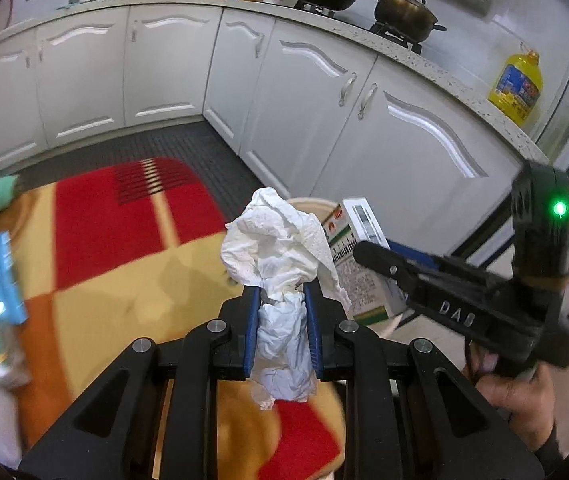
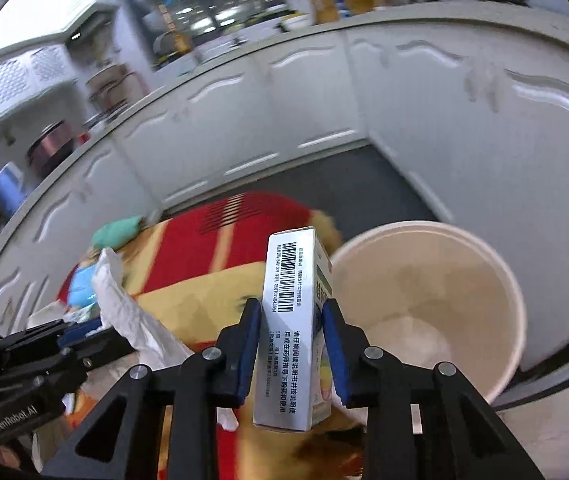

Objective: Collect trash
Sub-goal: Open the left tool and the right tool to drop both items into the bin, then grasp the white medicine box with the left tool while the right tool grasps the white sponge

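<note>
Left wrist view: my left gripper (image 1: 282, 320) clamps crumpled tissue (image 1: 280, 248), light and soft; my right gripper (image 2: 290, 344) pinches a stiff carton (image 2: 290, 320) mid-body.

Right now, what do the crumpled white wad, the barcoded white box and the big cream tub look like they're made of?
Crumpled white wad: soft tissue paper, matte, embossed creases. Barcoded white box: thin printed cardboard, slight sheen, sharp folded edges. Big cream tub: probably paper or thin plastic, smooth matte wall, rolled rim.
</note>
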`<state>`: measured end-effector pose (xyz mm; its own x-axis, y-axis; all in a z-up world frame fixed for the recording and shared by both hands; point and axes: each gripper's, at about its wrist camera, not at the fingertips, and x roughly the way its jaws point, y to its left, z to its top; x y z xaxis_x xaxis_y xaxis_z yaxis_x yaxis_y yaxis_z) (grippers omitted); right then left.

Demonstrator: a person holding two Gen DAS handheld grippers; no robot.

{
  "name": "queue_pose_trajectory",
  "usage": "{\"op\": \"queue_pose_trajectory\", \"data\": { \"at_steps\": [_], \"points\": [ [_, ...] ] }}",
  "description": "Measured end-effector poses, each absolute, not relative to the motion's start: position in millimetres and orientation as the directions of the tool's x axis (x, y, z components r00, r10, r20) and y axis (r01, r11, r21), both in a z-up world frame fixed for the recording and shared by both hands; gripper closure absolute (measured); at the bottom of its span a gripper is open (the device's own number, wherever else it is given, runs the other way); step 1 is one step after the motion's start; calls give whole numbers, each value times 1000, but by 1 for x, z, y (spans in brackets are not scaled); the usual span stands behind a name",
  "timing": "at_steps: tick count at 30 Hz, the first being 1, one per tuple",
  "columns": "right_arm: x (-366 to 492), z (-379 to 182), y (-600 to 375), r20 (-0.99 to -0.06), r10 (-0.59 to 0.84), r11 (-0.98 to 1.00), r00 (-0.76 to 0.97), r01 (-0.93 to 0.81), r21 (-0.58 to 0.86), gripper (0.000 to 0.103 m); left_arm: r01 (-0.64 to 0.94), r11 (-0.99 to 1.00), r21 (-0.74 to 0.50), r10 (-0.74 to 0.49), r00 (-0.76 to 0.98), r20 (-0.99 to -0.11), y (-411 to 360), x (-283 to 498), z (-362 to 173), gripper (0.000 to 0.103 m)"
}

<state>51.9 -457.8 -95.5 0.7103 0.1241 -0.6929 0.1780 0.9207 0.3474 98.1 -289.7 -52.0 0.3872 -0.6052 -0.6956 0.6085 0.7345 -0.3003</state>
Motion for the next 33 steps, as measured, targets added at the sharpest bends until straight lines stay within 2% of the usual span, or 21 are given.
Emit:
{"op": "queue_pose_trajectory", "data": {
  "at_steps": [1,2,3,5,6,7,9,18,26,30,33],
  "points": [
    [53,-98,-463,-692,107,919,714,195,343,73,606,733,-310,-610,381,-695,-299,103,-54,83],
    [56,-102,-471,-700,79,915,710,226,333,73,603,731,-319,-612,373,-697,-305,106,-56,78],
    [58,-105,-476,-710,66,912,701,247,329,73,600,727,-333,-617,360,-700,-312,111,-60,69],
    [59,-111,-488,-726,49,894,686,293,338,62,582,726,-366,-625,339,-703,-321,122,-71,56],
    [55,-111,-492,-716,42,888,697,302,347,50,573,726,-379,-630,335,-701,-322,124,-74,50],
    [52,-111,-495,-709,31,885,704,310,347,49,561,726,-399,-636,326,-699,-322,127,-78,48],
    [49,-111,-496,-716,20,889,698,316,333,49,540,725,-427,-643,309,-701,-318,131,-85,47],
    [49,-120,-474,-729,65,899,681,278,340,47,536,755,-377,-603,342,-721,-298,116,-84,47],
    [47,-117,-437,-725,86,922,683,222,318,44,508,817,-272,-521,447,-727,-262,97,-74,47],
    [48,-111,-417,-718,98,932,689,190,310,35,496,841,-215,-479,500,-722,-242,87,-69,47],
    [48,-106,-401,-713,106,938,693,169,304,35,484,855,-187,-456,529,-716,-225,81,-66,47]
  ]
}}
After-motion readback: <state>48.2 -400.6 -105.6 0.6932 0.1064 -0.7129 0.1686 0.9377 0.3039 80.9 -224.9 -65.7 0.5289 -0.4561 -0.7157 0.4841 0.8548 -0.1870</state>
